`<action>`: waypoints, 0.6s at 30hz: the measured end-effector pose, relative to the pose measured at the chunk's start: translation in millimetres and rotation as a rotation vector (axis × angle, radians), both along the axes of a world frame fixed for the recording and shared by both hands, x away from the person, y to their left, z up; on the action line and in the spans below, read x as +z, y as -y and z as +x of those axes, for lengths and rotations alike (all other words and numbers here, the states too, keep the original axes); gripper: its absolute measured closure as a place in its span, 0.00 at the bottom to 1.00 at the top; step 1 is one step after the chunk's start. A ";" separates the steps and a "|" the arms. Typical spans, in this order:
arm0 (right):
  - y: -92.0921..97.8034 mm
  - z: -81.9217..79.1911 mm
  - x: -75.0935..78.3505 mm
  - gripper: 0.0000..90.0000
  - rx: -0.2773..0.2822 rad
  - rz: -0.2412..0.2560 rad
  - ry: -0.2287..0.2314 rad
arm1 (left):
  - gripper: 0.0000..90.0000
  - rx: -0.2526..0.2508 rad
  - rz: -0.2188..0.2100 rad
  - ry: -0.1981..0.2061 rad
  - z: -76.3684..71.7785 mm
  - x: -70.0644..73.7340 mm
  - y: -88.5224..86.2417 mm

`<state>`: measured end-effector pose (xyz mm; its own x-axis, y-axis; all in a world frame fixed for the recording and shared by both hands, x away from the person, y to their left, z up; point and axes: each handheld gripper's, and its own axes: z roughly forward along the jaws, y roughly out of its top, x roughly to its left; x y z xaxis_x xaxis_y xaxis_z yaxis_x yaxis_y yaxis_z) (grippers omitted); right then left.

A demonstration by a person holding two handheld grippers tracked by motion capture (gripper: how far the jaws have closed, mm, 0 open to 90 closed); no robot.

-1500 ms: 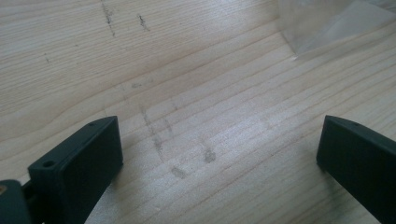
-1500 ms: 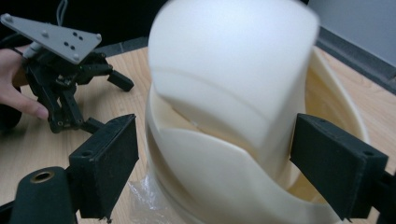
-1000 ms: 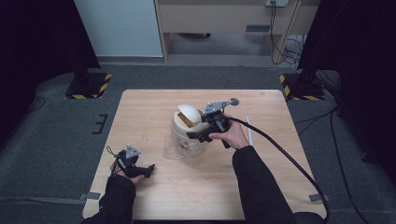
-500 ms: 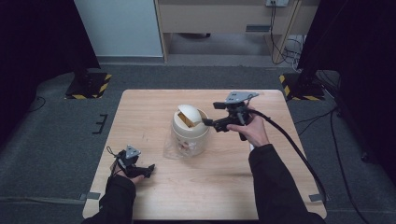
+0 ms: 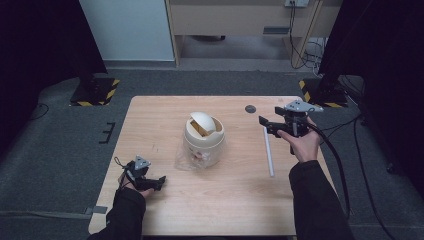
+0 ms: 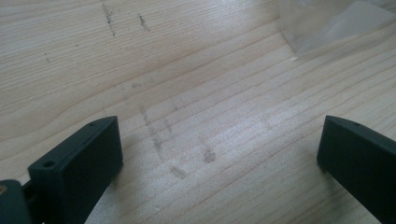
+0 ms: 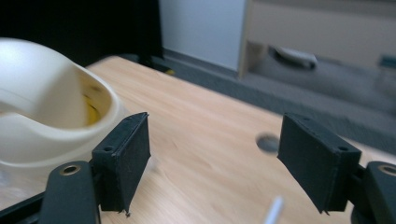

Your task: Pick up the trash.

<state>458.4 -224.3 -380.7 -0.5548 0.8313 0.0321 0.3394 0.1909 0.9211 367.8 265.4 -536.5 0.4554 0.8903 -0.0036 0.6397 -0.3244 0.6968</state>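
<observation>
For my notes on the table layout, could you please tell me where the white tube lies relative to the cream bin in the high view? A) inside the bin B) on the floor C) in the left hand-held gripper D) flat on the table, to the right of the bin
D: the white tube lies flat on the table, right of the cream bin and near the right hand-held gripper, whose jaws stand open and empty.

wooden table (image 5: 225, 210) | cream swing-lid bin (image 5: 203, 137) mid-table | white rod (image 5: 269, 151) right | dark disc, perhaps a hole (image 5: 250, 108)

wooden table (image 5: 150, 115), grey carpet floor (image 5: 60, 150), white panel (image 5: 125, 27), wooden cabinet (image 5: 225, 17)
</observation>
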 end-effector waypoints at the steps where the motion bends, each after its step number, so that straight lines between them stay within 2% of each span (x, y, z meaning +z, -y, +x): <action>1: 2.4 0.4 -4.8 0.30 -0.017 -0.005 -0.010 | 0.00 0.000 0.000 0.000 0.0 0.0 0.0; 2: 7.3 2.3 -19.4 0.33 -0.062 -0.058 -0.041 | 0.00 0.000 0.000 0.000 0.0 0.0 0.0; 4: 8.8 4.1 -30.8 0.33 -0.087 -0.096 -0.083 | 0.00 0.000 0.000 0.000 0.0 0.0 0.0; 5: 8.8 4.1 -30.8 0.33 -0.087 -0.096 -0.083 | 0.00 0.000 0.000 0.000 0.0 0.0 0.0; 6: 7.9 6.8 -47.2 0.36 -0.098 -0.134 -0.118 | 0.00 0.000 0.000 0.000 0.0 0.0 0.0; 7: 7.9 6.8 -47.2 0.36 -0.098 -0.134 -0.118 | 0.00 0.000 0.000 0.000 0.0 0.0 0.0; 8: 5.9 8.2 -58.0 0.38 -0.110 -0.160 -0.145 | 0.00 0.000 0.000 0.000 0.0 0.0 0.0; 10: 3.8 10.5 -69.7 0.40 -0.116 -0.196 -0.171 | 0.00 0.000 0.001 0.000 0.0 0.0 0.0; 14: -0.2 14.8 -91.6 0.44 -0.109 -0.223 -0.244 | 0.00 0.000 0.000 0.000 0.0 0.0 0.0; 18: -1.3 19.4 -109.6 0.52 -0.136 -0.260 -0.305 | 0.00 0.001 0.000 0.000 0.0 0.0 0.1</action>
<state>477.8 -222.9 -490.3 -0.4368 0.8986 -0.0423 0.6275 0.3381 0.7014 367.8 265.3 -536.5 0.4545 0.8907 -0.0036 0.6404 -0.3239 0.6964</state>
